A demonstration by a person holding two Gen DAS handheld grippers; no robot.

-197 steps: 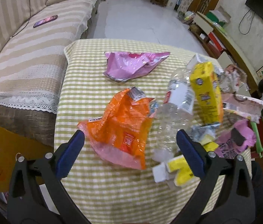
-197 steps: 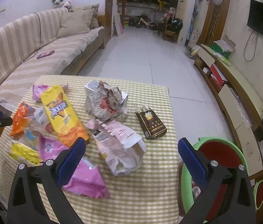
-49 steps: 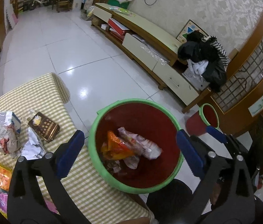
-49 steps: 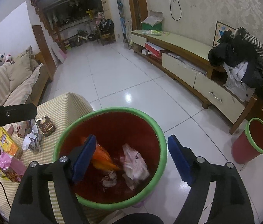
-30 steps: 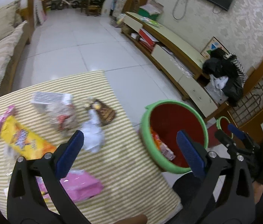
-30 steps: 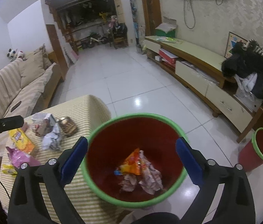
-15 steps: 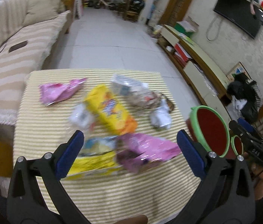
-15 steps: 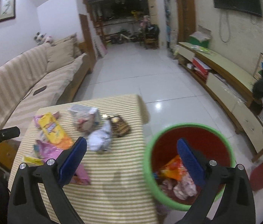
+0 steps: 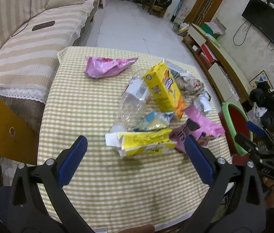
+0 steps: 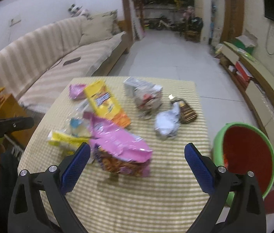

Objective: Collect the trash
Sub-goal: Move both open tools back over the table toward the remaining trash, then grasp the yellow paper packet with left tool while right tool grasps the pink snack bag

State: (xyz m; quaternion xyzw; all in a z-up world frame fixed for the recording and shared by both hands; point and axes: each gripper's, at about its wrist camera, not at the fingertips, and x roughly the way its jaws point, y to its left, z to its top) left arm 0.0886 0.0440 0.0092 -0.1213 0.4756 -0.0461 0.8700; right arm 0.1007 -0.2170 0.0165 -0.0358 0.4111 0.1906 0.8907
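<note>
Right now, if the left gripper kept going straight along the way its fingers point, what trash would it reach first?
Most likely the flattened yellow carton: it lies nearest, between the open fingers of the left gripper. The clear plastic bottle sits just beyond it. Depth is hard to judge through the fisheye.

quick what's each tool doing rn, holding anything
Left tool: open, holding nothing, above the yellow wrapper.
Right tool: open, holding nothing, above the pink bag.
</note>
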